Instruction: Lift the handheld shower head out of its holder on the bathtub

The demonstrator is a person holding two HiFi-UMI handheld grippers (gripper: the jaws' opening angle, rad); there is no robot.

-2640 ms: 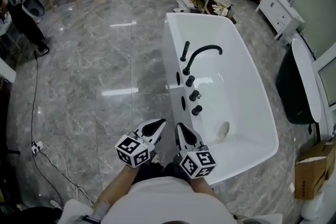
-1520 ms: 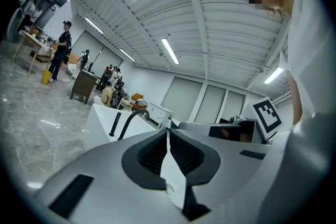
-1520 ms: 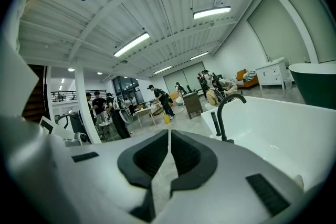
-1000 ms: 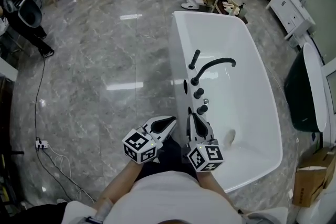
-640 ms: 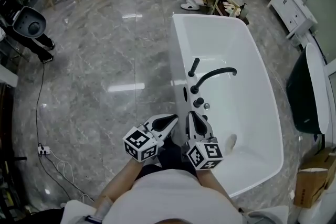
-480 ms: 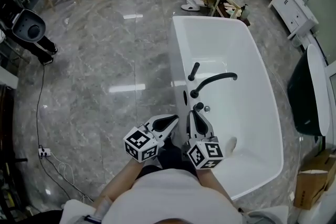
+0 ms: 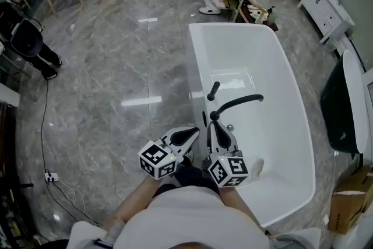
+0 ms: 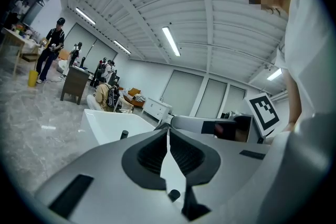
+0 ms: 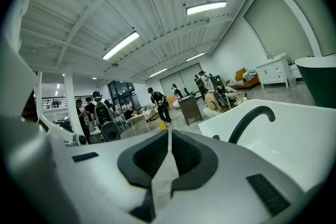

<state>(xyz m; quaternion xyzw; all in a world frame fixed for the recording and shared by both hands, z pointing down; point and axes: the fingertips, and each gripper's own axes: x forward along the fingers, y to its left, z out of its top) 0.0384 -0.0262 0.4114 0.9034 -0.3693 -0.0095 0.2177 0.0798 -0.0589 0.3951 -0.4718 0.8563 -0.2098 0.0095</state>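
White left gripper (image 7: 190, 133) had black pads (image 8: 152, 155), white right gripper (image 7: 213, 125) looked the same, a cube (image 7: 157, 161) with black and white squares sat on each, person wore a white shirt (image 7: 186, 221)

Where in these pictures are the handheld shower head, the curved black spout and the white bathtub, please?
handheld shower head (image 7: 213, 90), head view, middle of its black handle.
curved black spout (image 7: 238, 101), head view, top of its arch.
white bathtub (image 7: 195, 61), head view, bare rim beside the floor.
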